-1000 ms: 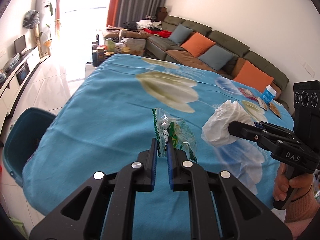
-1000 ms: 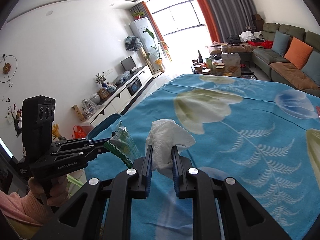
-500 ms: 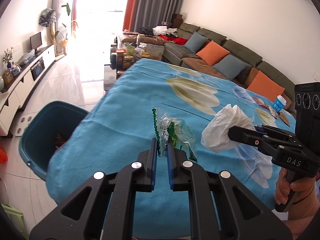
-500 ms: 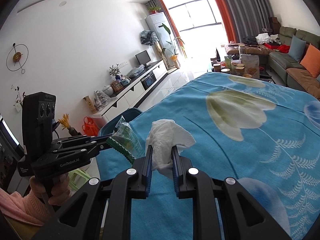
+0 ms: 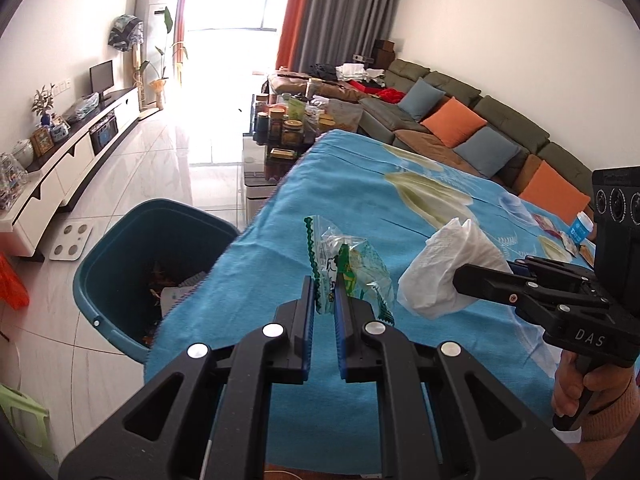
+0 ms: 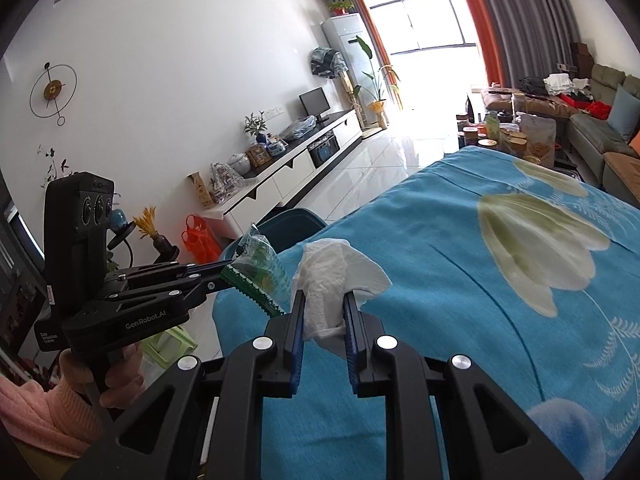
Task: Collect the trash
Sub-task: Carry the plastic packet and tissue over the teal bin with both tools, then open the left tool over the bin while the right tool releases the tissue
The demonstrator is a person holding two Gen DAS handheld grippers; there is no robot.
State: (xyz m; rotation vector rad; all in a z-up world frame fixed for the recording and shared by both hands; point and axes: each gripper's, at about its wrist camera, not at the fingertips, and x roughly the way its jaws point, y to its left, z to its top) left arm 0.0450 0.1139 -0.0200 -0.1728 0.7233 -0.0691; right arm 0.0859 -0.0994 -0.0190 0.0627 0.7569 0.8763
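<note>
My left gripper is shut on a clear and green plastic wrapper, held above the blue tablecloth. My right gripper is shut on a crumpled white tissue; the tissue also shows in the left wrist view, to the right of the wrapper. The left gripper and wrapper show at the left of the right wrist view. A teal trash bin with some rubbish inside stands on the floor beside the table's left edge, ahead and left of my left gripper.
More wrappers and a blue cup lie at the table's far right. A low table with jars stands beyond the table, a sofa behind. A white scale lies on the floor near the TV cabinet.
Both grippers have swung left with their loads. The trash bin has come further into the left wrist view, and its inside shows now.
</note>
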